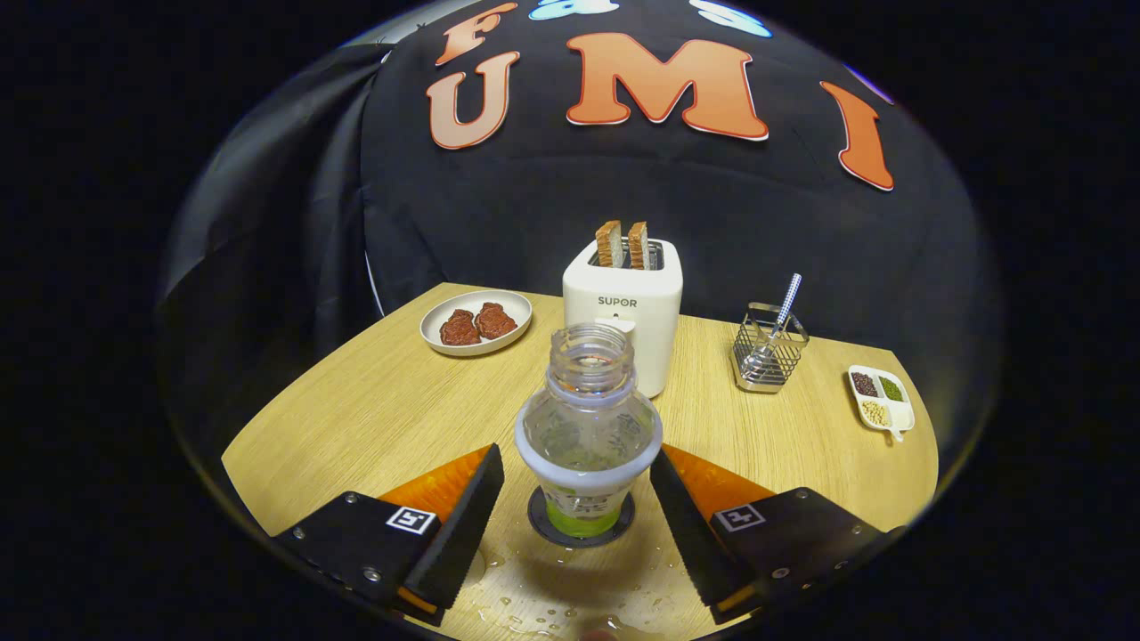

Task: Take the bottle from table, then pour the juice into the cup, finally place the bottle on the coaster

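A clear plastic bottle (588,427) with no cap stands upright on a dark round coaster (543,527) on the wooden table. It sits between the fingers of my gripper (577,494). The fingers (463,525) are spread wide, with a gap on each side of the bottle, so neither touches it. The bottle looks nearly empty, with a green band at its base. Drops of liquid lie on the table just in front of the coaster.
Beyond the bottle stands a white toaster (628,307) with two bread slices. A plate with two brown pieces (476,322) lies to its left. A wire holder with a utensil (770,352) and a small divided dish of beans (882,401) sit to the right.
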A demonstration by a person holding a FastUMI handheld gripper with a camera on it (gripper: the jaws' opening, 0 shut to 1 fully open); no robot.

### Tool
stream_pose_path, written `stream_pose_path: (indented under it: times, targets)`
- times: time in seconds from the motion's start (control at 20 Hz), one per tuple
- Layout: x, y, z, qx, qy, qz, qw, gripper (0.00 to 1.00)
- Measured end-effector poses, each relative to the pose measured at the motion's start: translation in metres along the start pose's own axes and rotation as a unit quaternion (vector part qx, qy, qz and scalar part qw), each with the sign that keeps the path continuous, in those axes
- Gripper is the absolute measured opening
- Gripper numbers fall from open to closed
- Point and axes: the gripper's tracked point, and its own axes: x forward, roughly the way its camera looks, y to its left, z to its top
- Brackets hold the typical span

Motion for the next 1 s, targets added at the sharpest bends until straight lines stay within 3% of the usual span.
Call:
stream_pose_path:
  times: [0.3,0.6,1.0]
  targets:
    - [-0.063,-0.027,0.048,0.001,-0.049,-0.029,0.998,0.97]
    - [-0.15,-0.086,0.111,-0.01,-0.118,-0.099,0.988,0.97]
    - [-0.3,-0.166,0.171,-0.019,-0.191,-0.215,0.957,0.98]
